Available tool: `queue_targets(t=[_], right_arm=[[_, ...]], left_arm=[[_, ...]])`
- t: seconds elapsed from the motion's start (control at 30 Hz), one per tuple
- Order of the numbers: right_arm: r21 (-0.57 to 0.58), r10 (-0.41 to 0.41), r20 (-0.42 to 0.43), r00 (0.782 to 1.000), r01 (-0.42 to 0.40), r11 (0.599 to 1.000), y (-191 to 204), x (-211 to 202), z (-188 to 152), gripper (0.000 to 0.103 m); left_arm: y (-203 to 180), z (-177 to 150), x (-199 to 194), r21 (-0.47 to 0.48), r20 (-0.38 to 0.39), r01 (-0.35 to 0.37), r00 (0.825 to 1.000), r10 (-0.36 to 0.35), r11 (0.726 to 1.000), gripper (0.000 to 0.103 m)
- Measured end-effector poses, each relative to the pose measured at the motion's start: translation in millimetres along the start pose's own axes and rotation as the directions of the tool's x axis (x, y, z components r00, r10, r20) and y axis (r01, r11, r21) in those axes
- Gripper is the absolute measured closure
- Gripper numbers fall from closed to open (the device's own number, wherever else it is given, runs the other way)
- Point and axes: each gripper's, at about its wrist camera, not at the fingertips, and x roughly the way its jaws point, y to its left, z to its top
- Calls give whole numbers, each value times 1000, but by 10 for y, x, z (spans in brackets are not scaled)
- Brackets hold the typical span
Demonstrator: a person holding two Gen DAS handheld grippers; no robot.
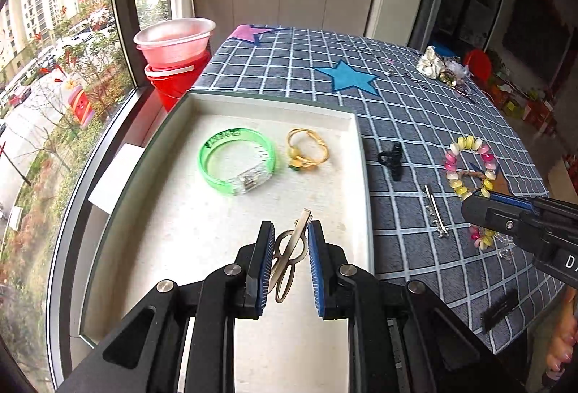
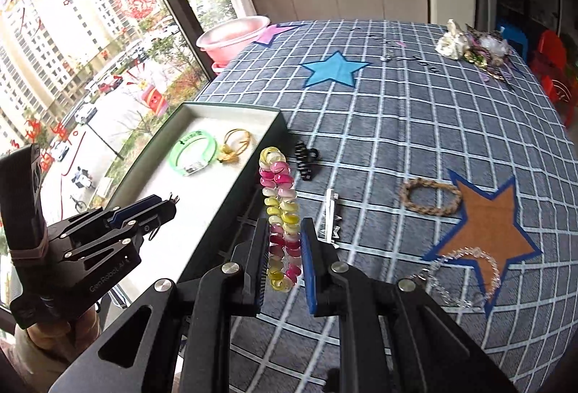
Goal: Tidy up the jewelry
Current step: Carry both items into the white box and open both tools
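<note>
A white tray (image 1: pixel 173 234) lies at the table's left edge, with a green bangle (image 1: pixel 236 161) and a gold bracelet (image 1: pixel 307 149) in it. My left gripper (image 1: pixel 290 230) hangs over the tray's near part, shut on a thin metal hair clip (image 1: pixel 289 248) that sticks out past the pads. In the right wrist view, my right gripper (image 2: pixel 284 226) is shut on a pink, yellow and white bead bracelet (image 2: pixel 278 176), just right of the tray wall (image 2: pixel 231 190). The right gripper (image 1: pixel 469 208) also shows at the right of the left wrist view, and the left gripper (image 2: pixel 169 205) shows over the tray.
On the checked cloth lie a black claw clip (image 2: pixel 307 159), a silver bar clip (image 2: pixel 330 212), a braided rope bracelet (image 2: pixel 431 201) and a clear crystal chain (image 2: pixel 466 270). A pile of scrunchies (image 2: pixel 469 46) sits far right. A pink basin (image 1: pixel 173 42) tops a red bucket by the window.
</note>
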Motion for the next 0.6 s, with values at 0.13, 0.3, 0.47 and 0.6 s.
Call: queue_targets(t=[0.13, 0.3, 0.47, 0.6], right_arm=[[-46, 50, -33, 998, -52, 998, 286, 231, 163, 85], [-107, 76, -98, 992, -86, 991, 574, 555, 336, 85], [-148, 62, -204, 977, -93, 985, 738, 907, 402, 85], [-165, 39, -265, 964, -85, 983, 774, 1110, 397, 85]], left_arm=[[216, 60, 102, -24, -19, -45, 999, 44, 999, 76], [440, 153, 211, -35, -48, -66, 997, 65, 997, 76], [577, 195, 377, -43, -113, -39, 993, 34, 998, 76], [602, 216, 482, -35, -144, -44, 989, 39, 998, 76]])
